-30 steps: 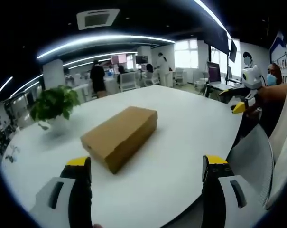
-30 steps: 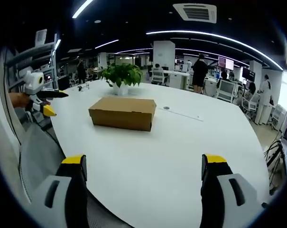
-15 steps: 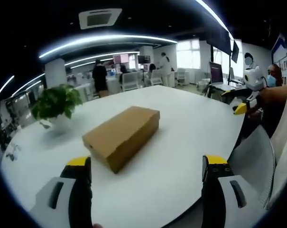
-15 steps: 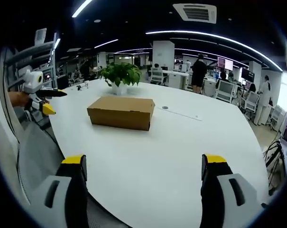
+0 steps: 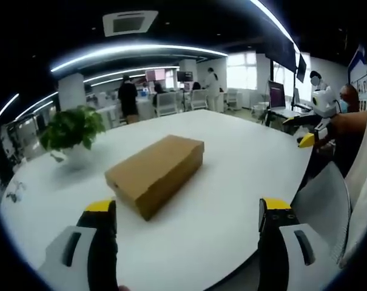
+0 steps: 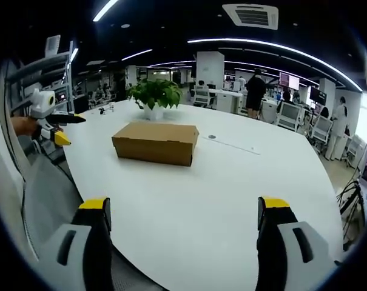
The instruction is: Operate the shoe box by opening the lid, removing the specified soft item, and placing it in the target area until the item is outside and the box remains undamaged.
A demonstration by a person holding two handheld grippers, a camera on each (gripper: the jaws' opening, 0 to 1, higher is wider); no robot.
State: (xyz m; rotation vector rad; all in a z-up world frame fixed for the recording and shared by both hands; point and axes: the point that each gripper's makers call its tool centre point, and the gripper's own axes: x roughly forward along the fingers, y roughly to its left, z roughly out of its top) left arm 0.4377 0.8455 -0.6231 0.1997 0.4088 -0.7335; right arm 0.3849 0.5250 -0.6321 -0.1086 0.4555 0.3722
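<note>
Both grippers are held wide apart and empty — left gripper point(image 5: 186, 215), right gripper point(image 6: 183, 212) — low over the white table point(image 6: 189, 200). The closed shoe box point(image 6: 156, 142) is seen mid-table; beyond it a potted plant point(image 6: 154, 97) is set, with people at desks behind.

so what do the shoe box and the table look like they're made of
The shoe box looks like plain brown cardboard: matte, unprinted, with crisp folded edges and a closed lid. The table has a smooth white top with a faint sheen from the ceiling lights, probably laminate or painted board; the look alone leaves that open.
</note>
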